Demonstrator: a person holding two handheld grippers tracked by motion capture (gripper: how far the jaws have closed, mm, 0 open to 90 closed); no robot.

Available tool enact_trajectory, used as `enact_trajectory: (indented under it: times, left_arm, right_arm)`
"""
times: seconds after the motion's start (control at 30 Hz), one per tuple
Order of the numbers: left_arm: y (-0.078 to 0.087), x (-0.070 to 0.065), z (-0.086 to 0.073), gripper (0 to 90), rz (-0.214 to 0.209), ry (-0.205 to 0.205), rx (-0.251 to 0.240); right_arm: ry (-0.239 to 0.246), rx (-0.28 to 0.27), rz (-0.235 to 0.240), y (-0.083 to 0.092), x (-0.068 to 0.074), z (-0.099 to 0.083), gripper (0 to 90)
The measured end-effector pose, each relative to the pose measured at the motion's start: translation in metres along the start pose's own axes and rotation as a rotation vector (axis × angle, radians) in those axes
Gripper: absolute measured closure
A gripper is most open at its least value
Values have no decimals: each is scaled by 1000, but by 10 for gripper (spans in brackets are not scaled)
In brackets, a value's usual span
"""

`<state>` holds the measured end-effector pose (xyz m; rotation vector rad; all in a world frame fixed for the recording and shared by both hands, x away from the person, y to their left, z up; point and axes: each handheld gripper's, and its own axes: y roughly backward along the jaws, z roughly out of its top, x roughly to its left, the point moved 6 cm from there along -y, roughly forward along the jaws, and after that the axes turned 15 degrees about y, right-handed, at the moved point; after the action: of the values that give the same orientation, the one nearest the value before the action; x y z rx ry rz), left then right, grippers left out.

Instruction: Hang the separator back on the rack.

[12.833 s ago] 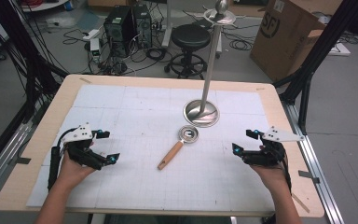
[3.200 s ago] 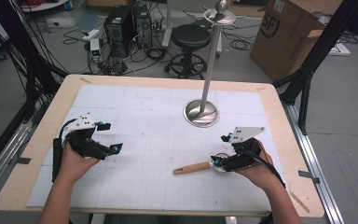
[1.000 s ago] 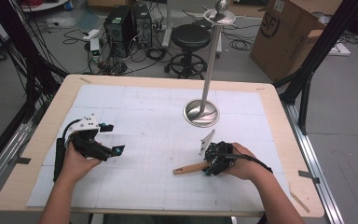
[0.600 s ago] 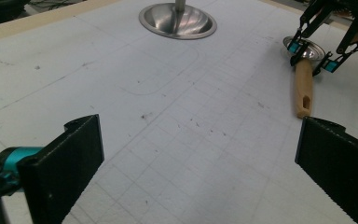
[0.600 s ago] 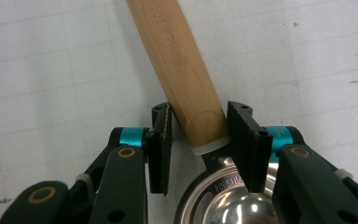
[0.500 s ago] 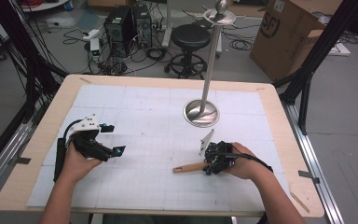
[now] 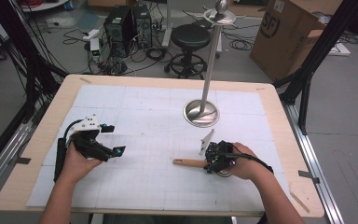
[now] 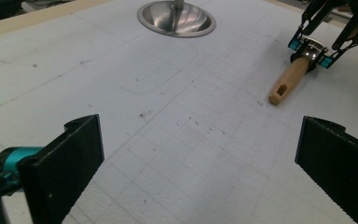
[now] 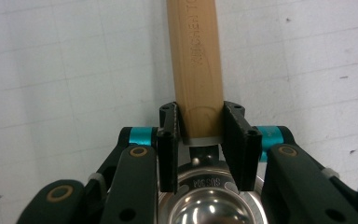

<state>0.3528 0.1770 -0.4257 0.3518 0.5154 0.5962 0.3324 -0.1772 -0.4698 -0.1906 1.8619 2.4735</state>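
A utensil with a wooden handle [image 7: 189,163] [image 9: 195,56] and a round steel head [image 9: 209,205] lies flat on the white mat. My right gripper [image 7: 213,161] [image 9: 199,140] is shut on the handle just where it meets the head; its jaws have just been closing onto it. From the left gripper view, that grip [image 8: 311,49] shows at the far right, with the handle [image 8: 286,84] pointing toward me. My left gripper [image 7: 114,139] [image 8: 198,154] hovers open over the mat's left side with nothing between its jaws.
A tall metal stand with a round dish base [image 7: 201,113] [image 8: 176,18] rises behind the utensil. The wooden table edge [image 7: 37,140] frames the white mat. A stool [image 7: 191,37] and a cardboard box [image 7: 284,32] stand on the floor beyond.
In the last second the hands stay put. Before that the right hand moved left onto the utensil's head end; the utensil once lay slanted at mid-table and now lies level, nearer the person.
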Motion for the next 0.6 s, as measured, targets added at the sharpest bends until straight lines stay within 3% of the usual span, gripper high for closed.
enact_trajectory:
  times: [0.17, 0.3, 0.33, 0.6]
  left_arm:
    - [0, -1, 1, 16, -3, -1, -10]
    - [2, 1, 1, 17, -2, 4, -10]
    - [2, 0, 1, 16, -3, 2, -13]
    - [1, 0, 1, 16, -2, 4, -9]
  right_arm:
    - [-2, -1, -6, 0, 0, 0, 687]
    - [-19, -10, -48, 2, -1, 0, 687]
    - [-36, -41, -80, 4, -5, 0, 687]
    - [-92, -147, -170, 16, -11, 1, 687]
